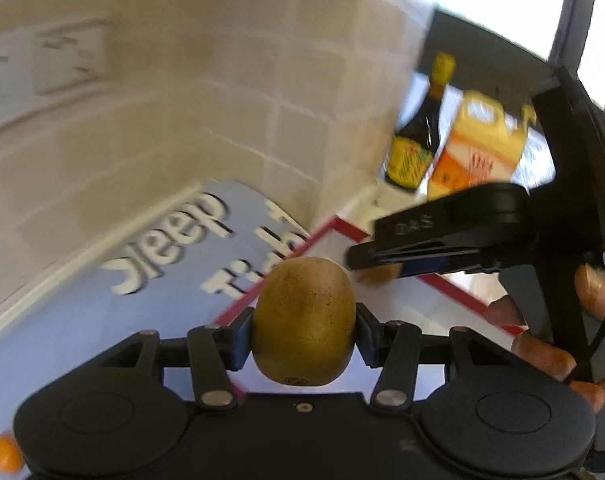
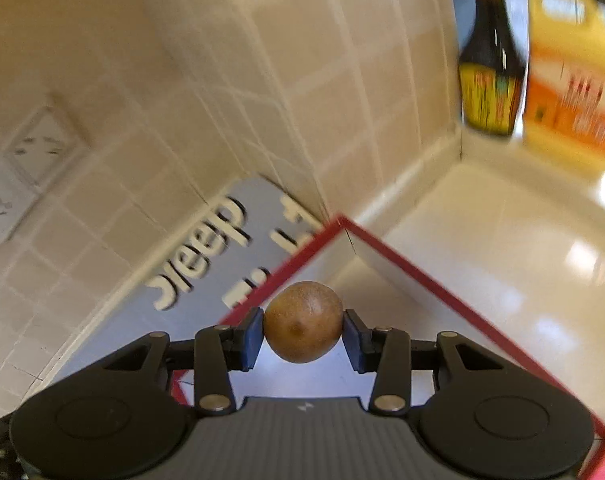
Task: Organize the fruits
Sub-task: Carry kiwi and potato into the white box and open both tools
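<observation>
The left tongs (image 1: 303, 334) were partly closed on a kiwi (image 1: 303, 322), the blue pads (image 1: 241, 338) pressing its two flanks. The fruit's long axis ran roughly along the line the tongs pointed, one dark end (image 1: 296, 380) facing back toward the camera and the other end pointing away. It hung clear above a white box with a red rim (image 1: 442, 284), near that box's far corner.

The right tongs (image 2: 302, 336) were likewise drawn in to a narrow gap around a second, smaller kiwi (image 2: 302, 322). Their blue pads (image 2: 252, 340) met its sides. This fruit was turned so that one small dark end (image 2: 296, 328) faced the camera, its long axis lying more or less along the tongs. It too was held in the air over the red-rimmed box (image 2: 422, 276), just inside the far corner.

In the left wrist view the right tongs (image 1: 382, 262) showed from the side at the right, with a sliver of brown fruit below the tip and a person's fingers (image 1: 542, 354) wrapped on the handle.

Beside the box lay a pale blue board with white lettering (image 1: 174, 240), set against a tiled wall (image 1: 222, 120). On the cream worktop (image 2: 502, 240) beyond stood a dark bottle with a yellow label (image 1: 416, 140) and, just beside it, a yellow jug with an orange label (image 1: 478, 148). A small orange fruit (image 1: 4, 454) showed at the lower left edge of the left wrist view. Both views were blurred.
</observation>
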